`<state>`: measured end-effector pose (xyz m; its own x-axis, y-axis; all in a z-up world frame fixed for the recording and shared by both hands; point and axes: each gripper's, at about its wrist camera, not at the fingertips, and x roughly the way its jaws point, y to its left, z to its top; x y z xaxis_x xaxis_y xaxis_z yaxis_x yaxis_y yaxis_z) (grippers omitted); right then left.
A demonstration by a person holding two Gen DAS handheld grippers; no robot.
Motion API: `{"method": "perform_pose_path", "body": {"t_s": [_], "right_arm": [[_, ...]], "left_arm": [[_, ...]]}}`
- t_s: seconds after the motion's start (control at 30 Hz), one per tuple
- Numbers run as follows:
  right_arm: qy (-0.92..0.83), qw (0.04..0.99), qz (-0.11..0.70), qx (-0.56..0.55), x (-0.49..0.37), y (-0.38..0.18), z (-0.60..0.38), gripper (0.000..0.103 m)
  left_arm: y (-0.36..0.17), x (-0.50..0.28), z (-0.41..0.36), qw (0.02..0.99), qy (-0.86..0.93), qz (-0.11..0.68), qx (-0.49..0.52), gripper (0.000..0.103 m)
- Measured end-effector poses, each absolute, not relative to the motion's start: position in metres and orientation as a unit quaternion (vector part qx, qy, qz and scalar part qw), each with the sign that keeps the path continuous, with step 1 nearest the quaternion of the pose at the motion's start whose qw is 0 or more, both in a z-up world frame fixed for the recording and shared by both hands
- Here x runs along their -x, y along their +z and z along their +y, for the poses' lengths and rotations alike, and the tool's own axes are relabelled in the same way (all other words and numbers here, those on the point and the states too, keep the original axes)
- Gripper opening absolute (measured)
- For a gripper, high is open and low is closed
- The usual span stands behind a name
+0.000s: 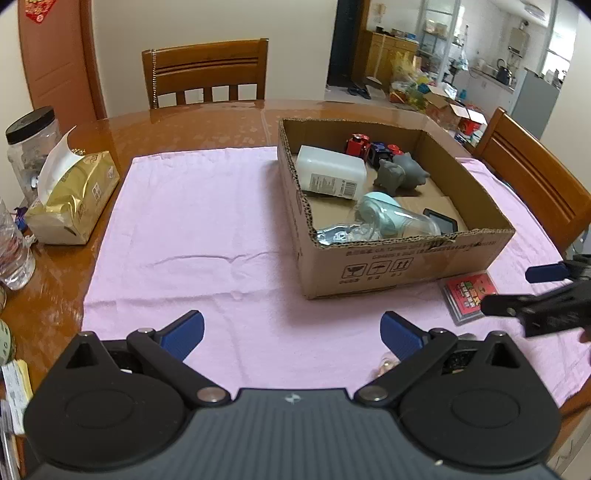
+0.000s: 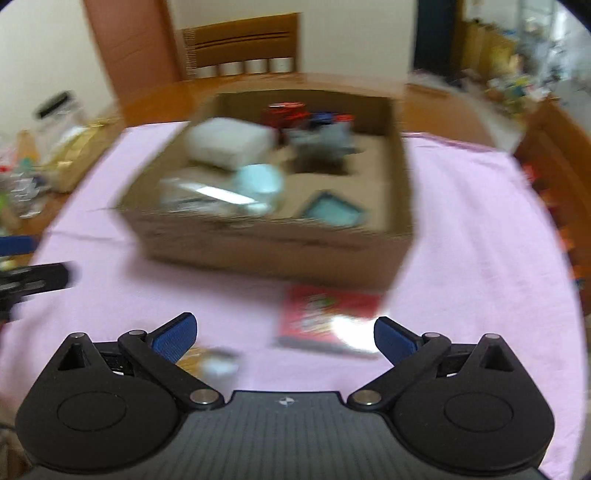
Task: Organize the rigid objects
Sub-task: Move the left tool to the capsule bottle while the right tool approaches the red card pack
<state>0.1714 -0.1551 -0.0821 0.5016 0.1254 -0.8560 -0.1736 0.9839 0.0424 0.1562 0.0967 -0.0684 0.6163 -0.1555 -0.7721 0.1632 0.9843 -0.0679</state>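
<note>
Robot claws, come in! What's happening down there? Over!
Left claw open, empty. Right claw open, empty, near red card pack on pink cloth. Cardboard box already holds toys. Nothing blocking.

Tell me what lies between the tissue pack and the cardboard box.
Only bare pink cloth lies between the tissue pack and the box. The left wrist view shows this clearly; the right wrist view is too blurred to confirm it.

Wooden table [image 1: 221,118] under pink cloth [image 1: 192,236], wooden chairs [image 1: 205,70], cream walls [image 1: 177,26].
</note>
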Motion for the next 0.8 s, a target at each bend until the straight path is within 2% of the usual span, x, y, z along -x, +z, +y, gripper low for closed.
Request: {"method": "perform_pose_path", "body": {"t_s": [0.33, 0.8], "right_arm": [[0.095, 0.854, 0.508, 0.058, -0.209, -0.138, -0.162, 0.103], [0.141, 0.846, 0.505, 0.093, -0.206, -0.143, -0.200, 0.103]], "left_arm": [[-0.068, -0.148, 0.071, 0.898, -0.057, 0.437, -0.003, 0.101], [-0.083, -0.132, 0.023, 0.885, -0.099, 0.456, -0.002, 0.101]]}}
